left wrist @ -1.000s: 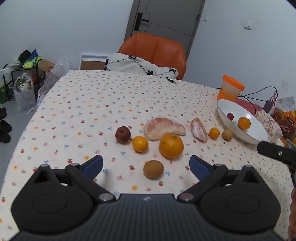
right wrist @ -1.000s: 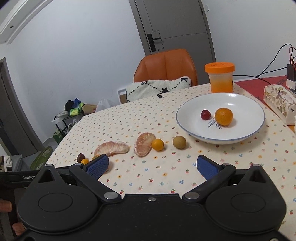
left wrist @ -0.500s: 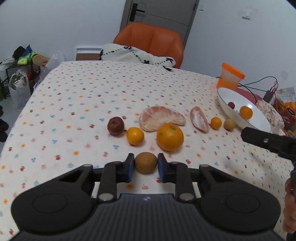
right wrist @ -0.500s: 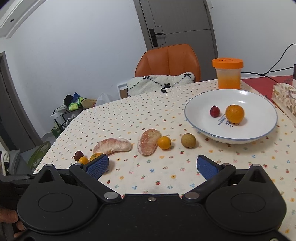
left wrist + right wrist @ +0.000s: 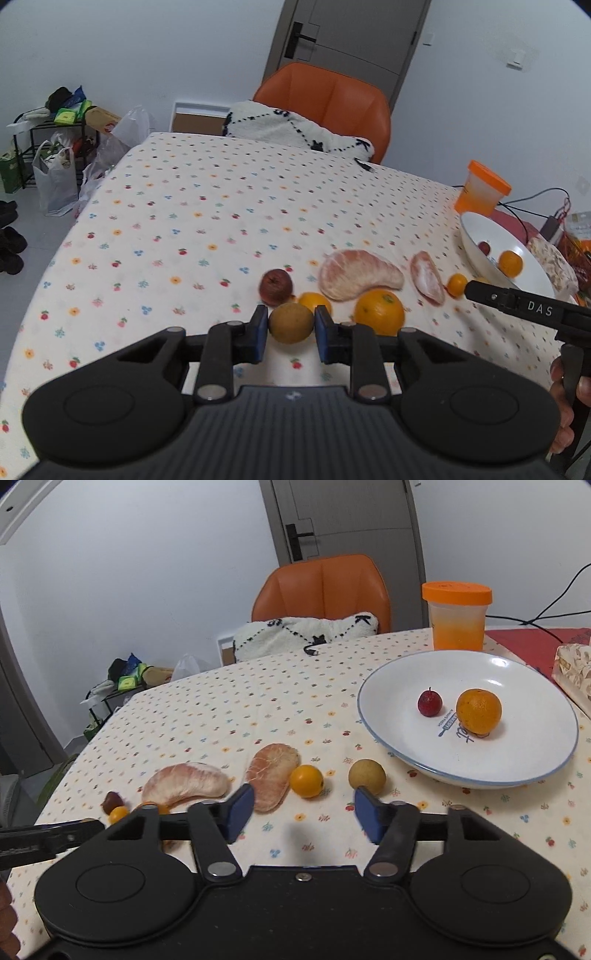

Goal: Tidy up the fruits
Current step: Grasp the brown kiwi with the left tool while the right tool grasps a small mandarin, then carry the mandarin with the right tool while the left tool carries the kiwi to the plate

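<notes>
My left gripper point(image 5: 290, 328) is shut on a brown round fruit point(image 5: 291, 322) and holds it just above the table. Behind it lie a dark red fruit point(image 5: 275, 287), a small orange point(image 5: 314, 301), a large orange point(image 5: 378, 312) and two peeled pomelo segments point(image 5: 356, 278). My right gripper point(image 5: 303, 814) is open and empty above the cloth, close to a small orange point(image 5: 306, 781), a brown fruit point(image 5: 366, 774) and a pomelo segment point(image 5: 273, 775). The white plate point(image 5: 517, 764) holds a red fruit point(image 5: 429, 702) and an orange point(image 5: 478, 710).
An orange-lidded jar point(image 5: 457, 614) stands behind the plate. A patterned tissue box point(image 5: 574, 668) sits at the right edge. An orange chair point(image 5: 325, 101) with a white cushion stands at the table's far side. Bags and a rack point(image 5: 48, 155) stand on the floor to the left.
My left gripper closed on the brown fruit and has lifted it a little. My right gripper moved forward toward the small orange and the other brown fruit, and its fingers narrowed somewhat.
</notes>
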A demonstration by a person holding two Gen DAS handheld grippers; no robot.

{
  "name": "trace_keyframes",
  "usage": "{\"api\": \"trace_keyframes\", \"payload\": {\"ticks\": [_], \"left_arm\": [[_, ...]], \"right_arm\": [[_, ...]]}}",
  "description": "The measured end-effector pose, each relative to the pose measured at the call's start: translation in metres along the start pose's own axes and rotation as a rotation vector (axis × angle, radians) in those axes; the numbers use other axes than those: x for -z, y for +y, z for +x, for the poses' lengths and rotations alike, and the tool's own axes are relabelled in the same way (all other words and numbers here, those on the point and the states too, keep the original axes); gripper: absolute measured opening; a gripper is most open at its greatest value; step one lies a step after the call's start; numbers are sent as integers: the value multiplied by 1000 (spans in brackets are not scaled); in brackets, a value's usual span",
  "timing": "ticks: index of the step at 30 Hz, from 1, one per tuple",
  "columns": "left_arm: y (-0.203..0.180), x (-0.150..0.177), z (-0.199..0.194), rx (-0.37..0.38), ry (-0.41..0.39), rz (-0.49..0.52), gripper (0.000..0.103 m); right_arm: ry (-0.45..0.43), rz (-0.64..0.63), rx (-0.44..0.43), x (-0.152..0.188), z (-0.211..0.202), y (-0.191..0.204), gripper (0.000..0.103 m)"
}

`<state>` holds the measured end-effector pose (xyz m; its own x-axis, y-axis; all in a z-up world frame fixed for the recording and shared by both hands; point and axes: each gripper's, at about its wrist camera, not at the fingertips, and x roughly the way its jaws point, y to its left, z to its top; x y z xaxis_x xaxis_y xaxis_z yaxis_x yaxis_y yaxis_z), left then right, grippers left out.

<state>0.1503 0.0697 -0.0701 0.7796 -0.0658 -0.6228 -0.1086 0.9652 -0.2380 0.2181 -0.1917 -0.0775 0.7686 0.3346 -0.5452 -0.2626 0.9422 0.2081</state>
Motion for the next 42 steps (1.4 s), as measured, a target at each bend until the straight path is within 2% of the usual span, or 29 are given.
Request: {"api": "trace_keyframes", "payload": {"ticks": [3, 15, 18, 29, 42], "left_arm": [[6, -3, 2, -16, -5, -15, 25], [16, -12, 7, -52, -7, -43, 25], [9, -16, 4, -44, -19, -32, 25], [-31, -26, 1, -3, -46, 32, 25], [-82, -36, -1, 65, -67, 110, 25]], "right_arm": [[7, -2, 2, -1, 8, 0, 43], [19, -15, 9, -8, 28, 4, 41], [40, -3, 1, -5, 37, 0, 23], [-31, 67, -73, -6, -3, -18, 22], [-89, 106, -75, -6, -40, -40, 22]]}}
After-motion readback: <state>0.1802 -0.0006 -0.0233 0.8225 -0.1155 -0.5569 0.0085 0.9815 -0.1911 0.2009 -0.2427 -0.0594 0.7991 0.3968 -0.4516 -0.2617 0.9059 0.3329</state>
